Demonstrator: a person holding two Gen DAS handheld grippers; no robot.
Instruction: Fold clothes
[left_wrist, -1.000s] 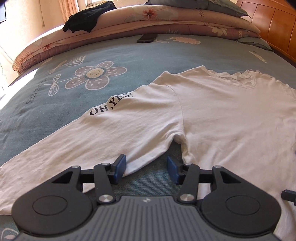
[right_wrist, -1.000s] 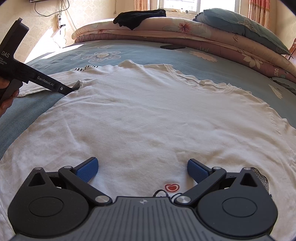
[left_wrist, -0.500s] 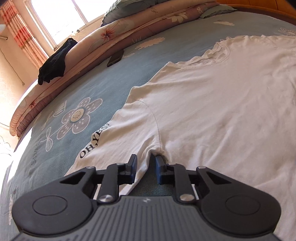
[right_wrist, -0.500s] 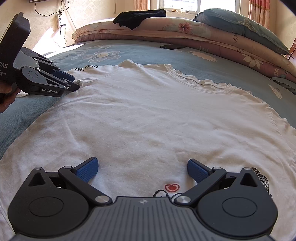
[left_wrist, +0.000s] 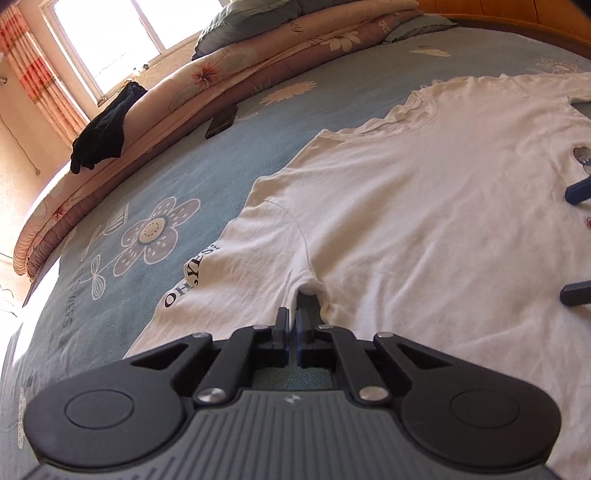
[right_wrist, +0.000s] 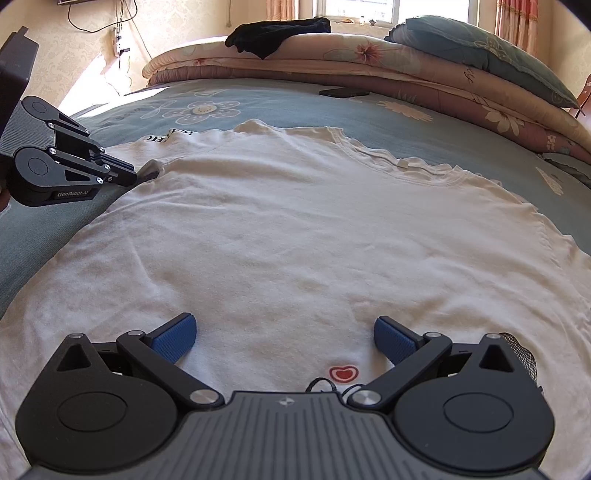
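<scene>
The left gripper (left_wrist: 290, 325) has drawn its jaws together from a wide gape and rolled over, so the window now sits at the upper left of its view; its tips rest at the armpit notch of the white T-shirt (left_wrist: 424, 221), clenched almost tight, though whether any cloth is pinched between them I cannot tell — blue bedsheet (left_wrist: 221, 155) shows in the slit. The shirt lies spread flat on the bed, its sleeve (left_wrist: 229, 266) reaching out to the left. To do this step well, I would judge, the jaws should bite the seam where sleeve meets body, both layers together, then carry the sleeve across the chest in a low arc so the fold lands straight. The sleeve reads "OH,YES!"; the sheet's print ends in what looks like "FLOWERS", and the left gripper's side, in the right wrist view, is marked "GenRobot.AI". Further right, the right gripper (right_wrist: 284, 338) hovers over the shirt's lower front — jaws released wide, nothing between them — near a small red heart (right_wrist: 344, 373).
</scene>
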